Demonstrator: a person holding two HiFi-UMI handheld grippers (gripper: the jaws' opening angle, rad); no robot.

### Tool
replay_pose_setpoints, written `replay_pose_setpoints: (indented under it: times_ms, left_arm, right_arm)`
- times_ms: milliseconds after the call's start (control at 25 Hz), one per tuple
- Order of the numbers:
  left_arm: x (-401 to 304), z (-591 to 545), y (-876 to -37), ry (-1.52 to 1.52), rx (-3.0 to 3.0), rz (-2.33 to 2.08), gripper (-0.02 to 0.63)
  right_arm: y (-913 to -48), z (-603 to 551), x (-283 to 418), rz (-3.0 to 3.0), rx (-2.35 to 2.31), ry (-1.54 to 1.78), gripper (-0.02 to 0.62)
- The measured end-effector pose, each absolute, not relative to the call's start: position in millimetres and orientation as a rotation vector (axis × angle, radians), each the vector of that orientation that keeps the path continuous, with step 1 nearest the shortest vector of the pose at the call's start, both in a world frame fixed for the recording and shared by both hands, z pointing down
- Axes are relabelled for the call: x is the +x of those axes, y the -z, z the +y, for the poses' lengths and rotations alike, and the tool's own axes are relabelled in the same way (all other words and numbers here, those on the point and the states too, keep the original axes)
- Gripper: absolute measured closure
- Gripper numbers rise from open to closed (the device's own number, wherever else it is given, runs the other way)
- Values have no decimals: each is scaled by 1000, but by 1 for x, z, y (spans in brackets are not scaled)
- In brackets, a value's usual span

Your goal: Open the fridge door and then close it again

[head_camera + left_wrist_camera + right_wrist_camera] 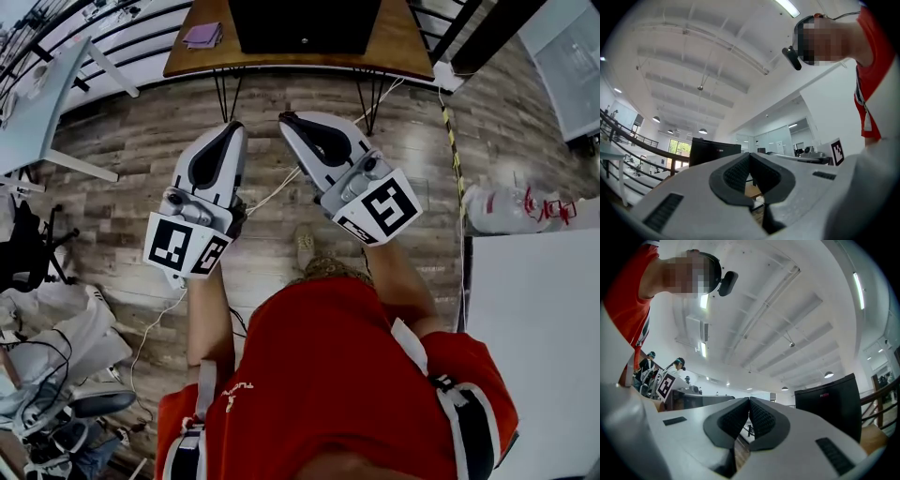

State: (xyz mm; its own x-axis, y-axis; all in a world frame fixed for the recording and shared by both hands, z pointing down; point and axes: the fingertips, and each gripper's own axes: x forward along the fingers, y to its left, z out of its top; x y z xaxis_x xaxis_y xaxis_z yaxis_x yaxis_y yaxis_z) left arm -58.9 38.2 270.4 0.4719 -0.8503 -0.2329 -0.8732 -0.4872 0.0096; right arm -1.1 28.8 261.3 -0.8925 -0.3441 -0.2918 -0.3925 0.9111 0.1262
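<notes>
**Two claws shut, fridge straight ahead and out of reach**

Scene: the wooden worktop (394, 42) on hairpin legs runs across the top of the head view, with plank floor between it and you. The black fridge (305, 23) sits on it at about mid-length, door shut as far as can be read. Task not yet started.

Claws: you hold both level in front of your chest, tips converging. Left claw (233, 127): jaws together, nothing between the pads. Right claw (284, 118): same, pads meeting, empty.

Key relation: the fridge lies ahead of both tips and well apart from them. In the head view the right tip lines up nearer the fridge's middle, while the left tip lines up with its left edge. Because the claws angle inward, the left gripper view has the fridge left of its jaws and the right gripper view has it to the right.

Judgement: either claw must open before it can take the door edge. Handle and hinge side cannot be told from here.

Minor: a purple pad (202, 36) lies left of the fridge, apart from it.
</notes>
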Motion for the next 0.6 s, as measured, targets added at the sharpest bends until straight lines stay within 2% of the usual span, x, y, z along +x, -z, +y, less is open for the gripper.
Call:
replay_pose_setpoints:
  times_ms: [600]
  left_arm:
    - [-74,-106,-262,-276,-2604,1560,597]
  right_arm:
    - [-240,-117,-23,2817,-473,-344,569]
